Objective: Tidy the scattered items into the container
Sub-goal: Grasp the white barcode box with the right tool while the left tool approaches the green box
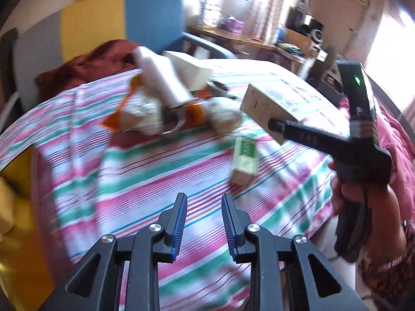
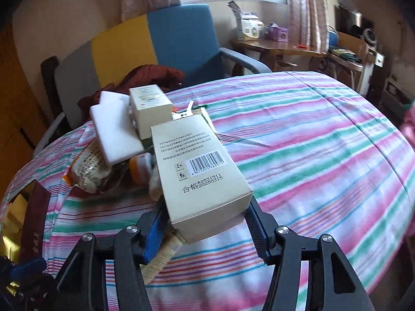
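My right gripper [image 2: 205, 223] is shut on a tall cream carton with a barcode [image 2: 199, 171] and holds it above the striped bed; the carton [image 1: 272, 103] also shows in the left wrist view, held by the right gripper [image 1: 277, 127]. Beyond it is a pile of items in a container whose rim is hard to make out [image 1: 173, 127]: a white bottle [image 1: 160, 75], a white box [image 2: 114, 129], a cream box [image 2: 150, 108], snack bags [image 1: 140, 114]. A small green and white box [image 1: 245, 158] lies loose on the sheet. My left gripper [image 1: 205, 223] is open and empty above the sheet.
The bed has a pink, green and white striped sheet [image 2: 311, 155]. A dark red cloth [image 2: 147, 77] and a blue, yellow and grey chair [image 2: 181, 39] stand behind the pile. A cluttered wooden desk [image 2: 275, 46] is at the back right. A yellow bag [image 1: 15, 207] is at the left.
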